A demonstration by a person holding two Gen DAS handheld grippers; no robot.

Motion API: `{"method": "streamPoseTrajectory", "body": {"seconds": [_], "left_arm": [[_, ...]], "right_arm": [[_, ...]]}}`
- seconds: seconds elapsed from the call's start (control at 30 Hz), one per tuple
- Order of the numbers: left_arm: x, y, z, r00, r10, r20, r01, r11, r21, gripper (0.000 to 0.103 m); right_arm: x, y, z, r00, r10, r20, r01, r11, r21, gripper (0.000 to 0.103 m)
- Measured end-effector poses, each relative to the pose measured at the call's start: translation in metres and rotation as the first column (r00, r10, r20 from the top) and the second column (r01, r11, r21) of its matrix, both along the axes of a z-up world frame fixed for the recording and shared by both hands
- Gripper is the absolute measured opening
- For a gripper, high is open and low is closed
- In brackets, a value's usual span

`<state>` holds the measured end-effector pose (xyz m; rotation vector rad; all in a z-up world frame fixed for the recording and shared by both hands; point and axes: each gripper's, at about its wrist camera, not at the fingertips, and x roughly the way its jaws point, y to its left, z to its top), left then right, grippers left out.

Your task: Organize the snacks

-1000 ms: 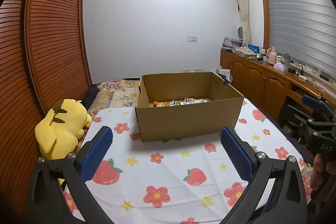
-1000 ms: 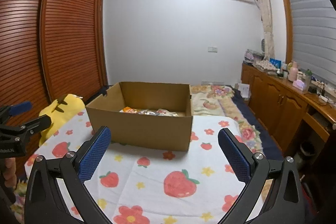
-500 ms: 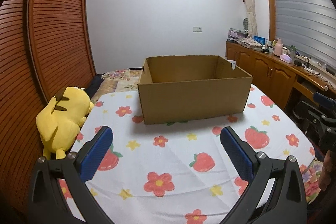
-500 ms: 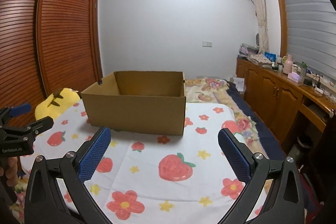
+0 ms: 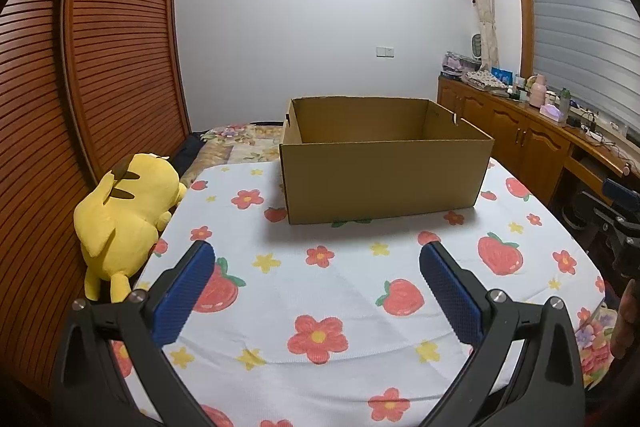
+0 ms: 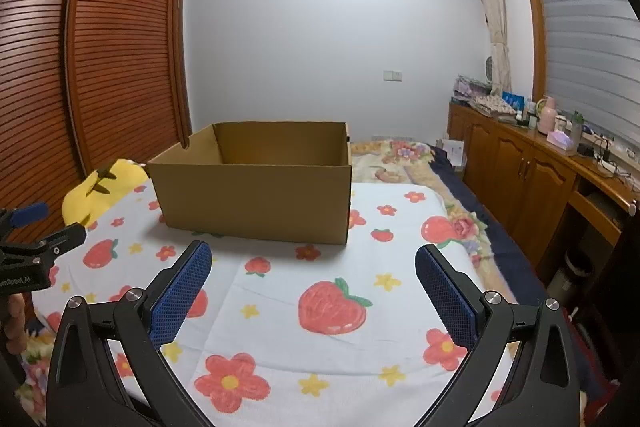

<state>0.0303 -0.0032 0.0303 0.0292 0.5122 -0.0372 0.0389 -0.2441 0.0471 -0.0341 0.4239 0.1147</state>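
An open brown cardboard box (image 5: 384,183) (image 6: 256,203) stands on a table under a white cloth printed with strawberries and flowers (image 5: 340,291) (image 6: 320,267). From this low angle its contents are hidden behind the near wall. My left gripper (image 5: 316,259) is open and holds nothing, well short of the box. My right gripper (image 6: 312,259) is open too and holds nothing, in front of the box's right half. Each gripper shows at the edge of the other's view, the right gripper (image 5: 620,223) and the left gripper (image 6: 36,251).
A yellow plush toy (image 5: 124,215) lies at the table's left edge against a slatted wooden wardrobe (image 5: 100,67). A wooden sideboard (image 6: 532,167) with bottles and clutter runs along the right wall. A bed with floral bedding (image 6: 400,159) lies behind the table.
Both grippers have sunk lower and drawn back a little, so the snack packets seen inside the box a second ago are now hidden by its front wall. Both stay open.
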Motion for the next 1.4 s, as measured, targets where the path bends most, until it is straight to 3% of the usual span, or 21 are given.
{"method": "streamPoseTrajectory", "body": {"seconds": [1.4], "left_arm": [[-0.0040,-0.0008,0.0046,1.000,-0.004,0.020,0.004,1.000,-0.010,0.103]], "right_arm": [[0.0007,0.0036,0.0022,1.000,-0.001,0.007,0.001,1.000,0.000,0.103]]}}
